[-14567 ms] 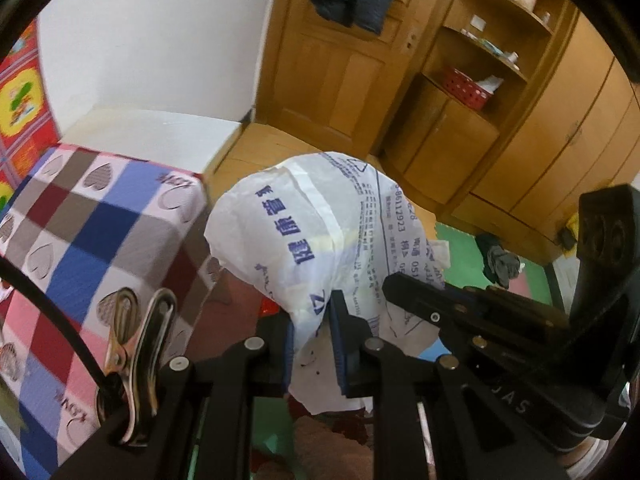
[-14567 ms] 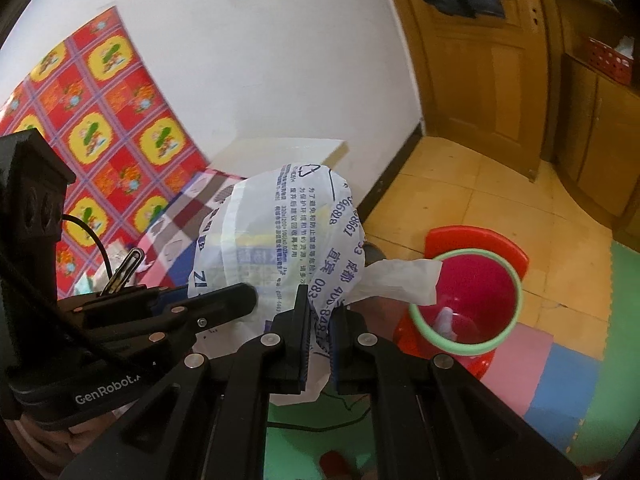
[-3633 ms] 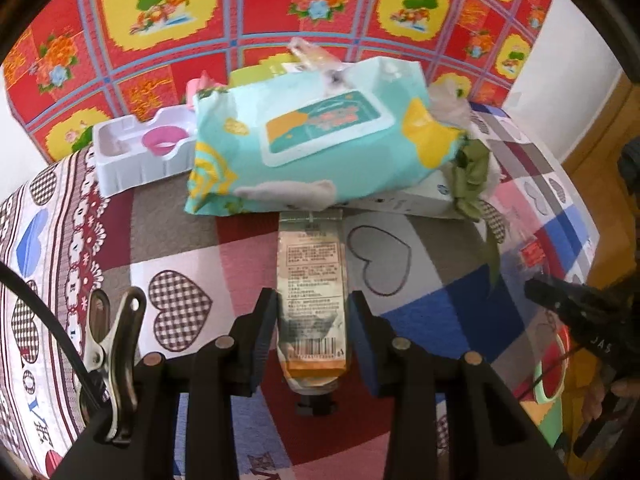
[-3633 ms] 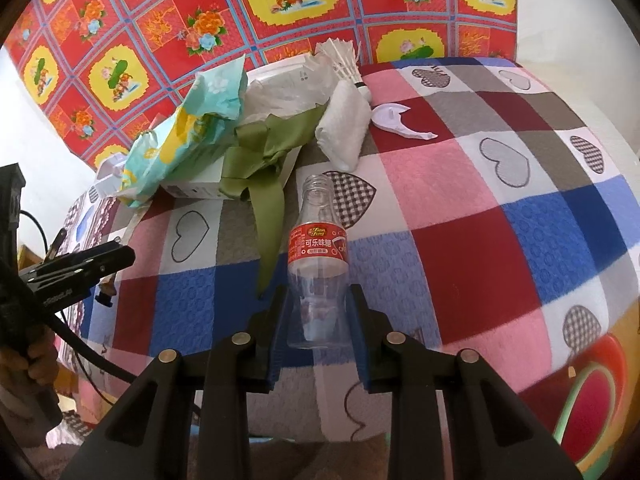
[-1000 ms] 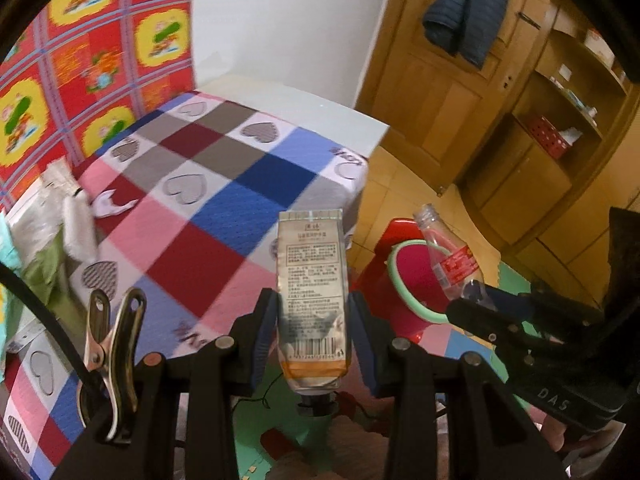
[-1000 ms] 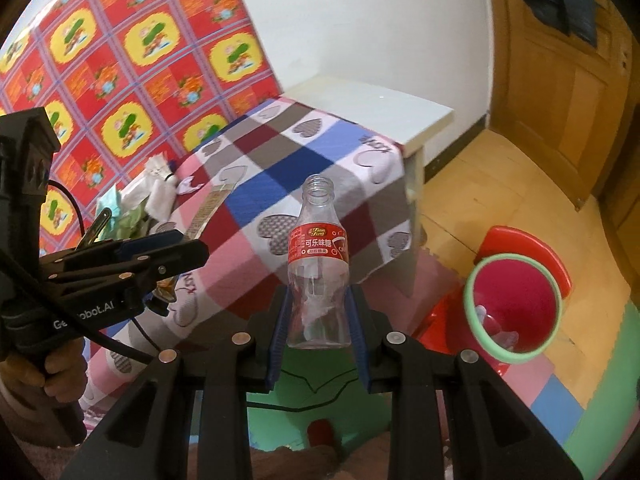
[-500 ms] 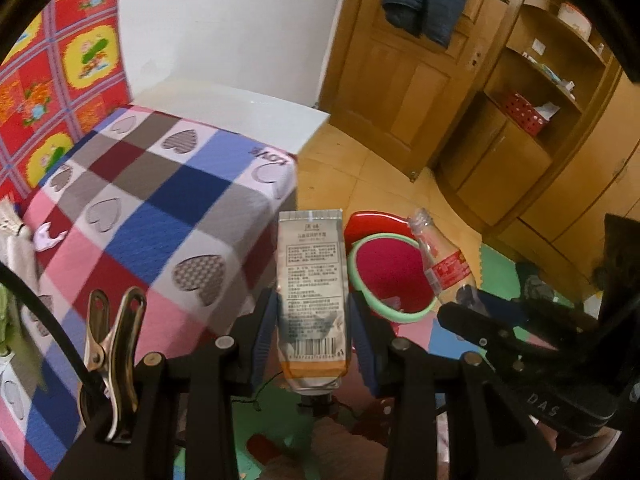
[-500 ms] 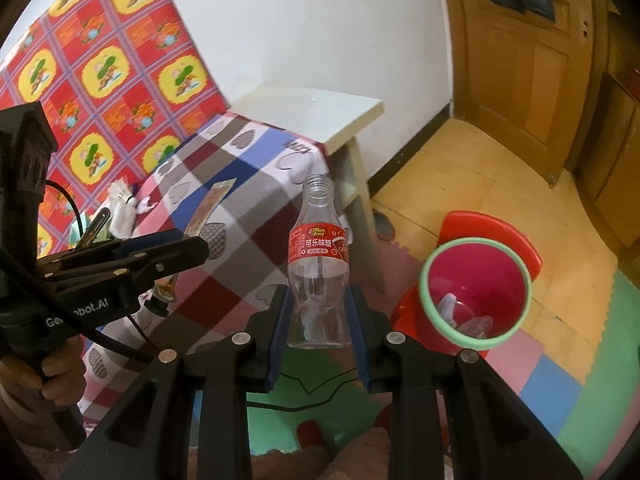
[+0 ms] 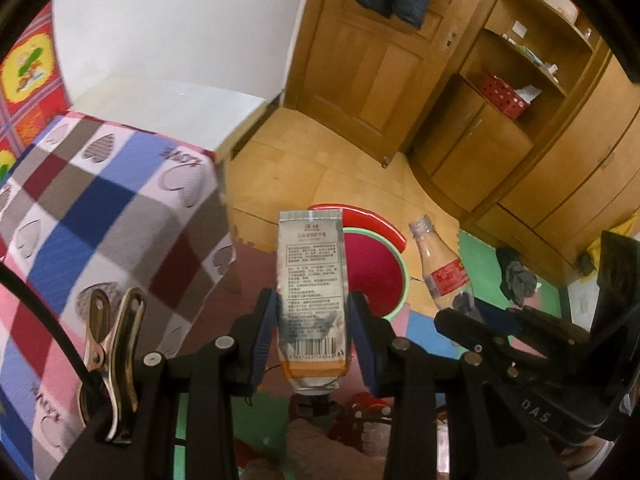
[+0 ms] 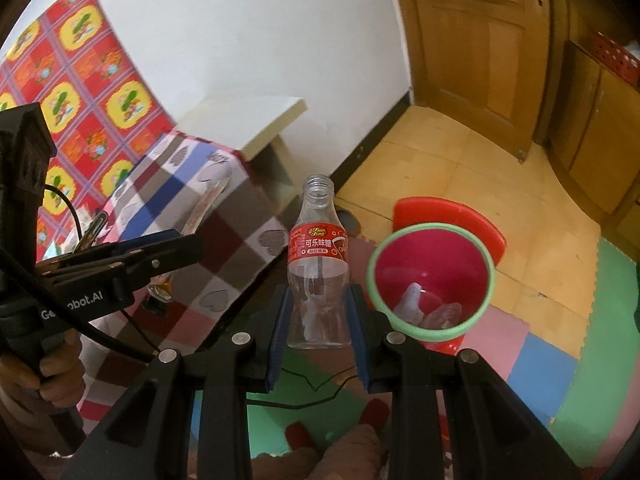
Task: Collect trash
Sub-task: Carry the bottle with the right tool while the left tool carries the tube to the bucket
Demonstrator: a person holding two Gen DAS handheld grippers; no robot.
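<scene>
Clamping a silver squeeze tube (image 9: pixel 311 292) between its blue pads, the left gripper (image 9: pixel 312 334) holds it with the cap end nearest the camera and the crimped end pointing away. The right gripper (image 10: pixel 319 316) is closed on the lower body of a clear, capless plastic bottle (image 10: pixel 318 268) with a red label, neck pointing away. Beyond both lies a floor of coloured foam mats (image 10: pixel 560 364), where a red bin (image 10: pixel 430 276) with a green rim stands just right of the bottle, some pale scraps inside it. To the left sits the worktop (image 9: pixel 100 216) under a checked cloth with hearts. Farther off are yellow floor tiles (image 10: pixel 460 168), a white wall and wooden doors (image 9: pixel 376 68) and shelves.
</scene>
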